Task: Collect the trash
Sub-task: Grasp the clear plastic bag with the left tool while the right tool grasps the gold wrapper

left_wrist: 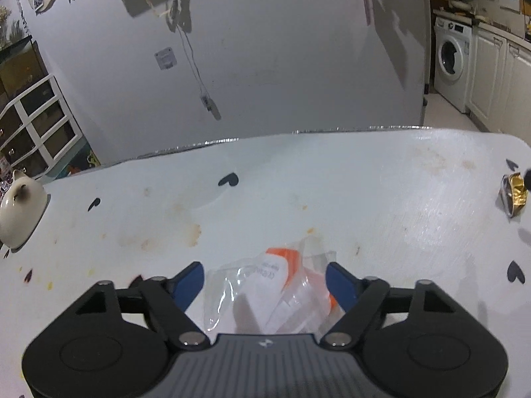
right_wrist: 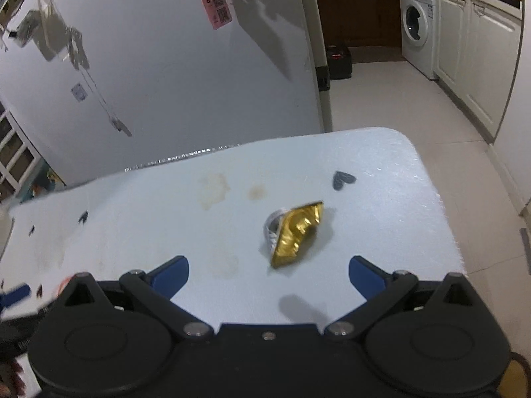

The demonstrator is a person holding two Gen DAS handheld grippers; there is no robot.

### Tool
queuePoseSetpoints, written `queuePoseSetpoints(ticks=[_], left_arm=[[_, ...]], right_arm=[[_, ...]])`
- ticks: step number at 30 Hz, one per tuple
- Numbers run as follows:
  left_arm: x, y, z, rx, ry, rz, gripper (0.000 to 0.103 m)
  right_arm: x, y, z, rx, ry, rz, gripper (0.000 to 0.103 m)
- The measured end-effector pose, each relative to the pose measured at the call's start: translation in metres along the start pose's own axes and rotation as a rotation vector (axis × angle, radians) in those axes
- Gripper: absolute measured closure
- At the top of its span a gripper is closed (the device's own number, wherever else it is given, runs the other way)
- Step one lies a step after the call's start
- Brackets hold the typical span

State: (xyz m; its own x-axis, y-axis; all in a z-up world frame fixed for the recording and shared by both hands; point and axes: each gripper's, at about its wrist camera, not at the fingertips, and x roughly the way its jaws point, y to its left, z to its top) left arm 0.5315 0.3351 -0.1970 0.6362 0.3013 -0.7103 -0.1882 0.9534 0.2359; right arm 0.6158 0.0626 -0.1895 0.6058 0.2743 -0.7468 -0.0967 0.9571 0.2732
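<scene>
A crumpled clear plastic wrapper (left_wrist: 275, 285) with orange and white print lies on the white table (left_wrist: 365, 199). My left gripper (left_wrist: 265, 282) straddles it, one blue fingertip at each side of the wrapper, and the plastic does not look squeezed. A crushed gold and silver foil wrapper (right_wrist: 295, 232) lies near the table's right end, and it also shows at the right edge of the left wrist view as the foil wrapper (left_wrist: 512, 195). My right gripper (right_wrist: 268, 272) stands open just short of it, nothing between its fingers. The left gripper's blue tip (right_wrist: 15, 293) shows at the far left.
The table (right_wrist: 132, 225) bears stains and black heart marks (right_wrist: 343, 179). A white cat-shaped ceramic piece (left_wrist: 20, 205) sits at the table's left end. A grey wall stands behind the table. The table's right edge drops to tiled floor (right_wrist: 398, 99), with a washing machine (right_wrist: 416, 23) beyond.
</scene>
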Motion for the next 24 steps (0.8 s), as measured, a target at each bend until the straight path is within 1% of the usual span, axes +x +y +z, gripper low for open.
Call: queuePoseSetpoints(ticks=[1, 2, 3, 4, 5, 7, 8, 11, 13, 14, 15, 17, 20, 22, 24], left_arm=[[0.0, 0.0, -0.001, -0.003, 0.005, 0.002, 0.031], [0.0, 0.001, -0.002, -0.008, 0.009, 0.004, 0.036], [0.0, 0.002, -0.004, -0.016, 0.011, 0.003, 0.041], [0.0, 0.003, -0.005, -0.024, 0.013, 0.002, 0.043], [0.001, 0.004, -0.007, -0.03, 0.019, 0.0, 0.047], [0.002, 0.005, -0.011, -0.035, 0.033, -0.006, 0.054], [0.002, 0.005, -0.012, -0.039, 0.039, -0.008, 0.061], [-0.001, 0.007, -0.017, -0.054, 0.034, 0.0, 0.065], [-0.005, 0.009, -0.018, -0.067, 0.03, -0.001, 0.069], [-0.007, 0.009, -0.018, -0.07, 0.029, -0.003, 0.071], [-0.009, 0.01, -0.018, -0.075, 0.029, -0.006, 0.072], [-0.011, 0.012, -0.02, -0.088, 0.027, -0.01, 0.074], [-0.017, 0.015, -0.023, -0.116, 0.026, -0.019, 0.077], [-0.02, 0.016, -0.025, -0.131, 0.026, -0.026, 0.078], [-0.025, 0.018, -0.027, -0.148, 0.021, -0.031, 0.08]], right_arm=[[0.004, 0.0, 0.003, 0.013, 0.004, 0.002, 0.0], [0.009, -0.002, 0.006, 0.036, 0.009, 0.007, 0.001], [0.012, -0.004, 0.009, 0.065, 0.009, 0.013, 0.009], [0.015, -0.007, 0.011, 0.091, 0.006, 0.015, 0.013], [0.019, -0.01, 0.014, 0.122, 0.005, 0.018, 0.019], [0.028, -0.015, 0.018, 0.172, 0.015, 0.02, 0.021], [0.033, -0.018, 0.02, 0.2, 0.028, 0.02, 0.022], [0.046, -0.023, 0.023, 0.263, 0.054, 0.005, 0.026], [0.053, -0.025, 0.024, 0.28, 0.065, -0.009, 0.038], [0.056, -0.025, 0.024, 0.284, 0.067, -0.014, 0.046], [0.06, -0.025, 0.024, 0.283, 0.072, -0.014, 0.049], [0.065, -0.019, 0.024, 0.244, 0.061, -0.012, 0.05], [0.072, -0.009, 0.025, 0.154, 0.058, -0.016, 0.067], [0.073, -0.003, 0.023, 0.097, 0.055, -0.012, 0.074], [0.073, 0.001, 0.02, 0.054, 0.065, 0.013, 0.075]])
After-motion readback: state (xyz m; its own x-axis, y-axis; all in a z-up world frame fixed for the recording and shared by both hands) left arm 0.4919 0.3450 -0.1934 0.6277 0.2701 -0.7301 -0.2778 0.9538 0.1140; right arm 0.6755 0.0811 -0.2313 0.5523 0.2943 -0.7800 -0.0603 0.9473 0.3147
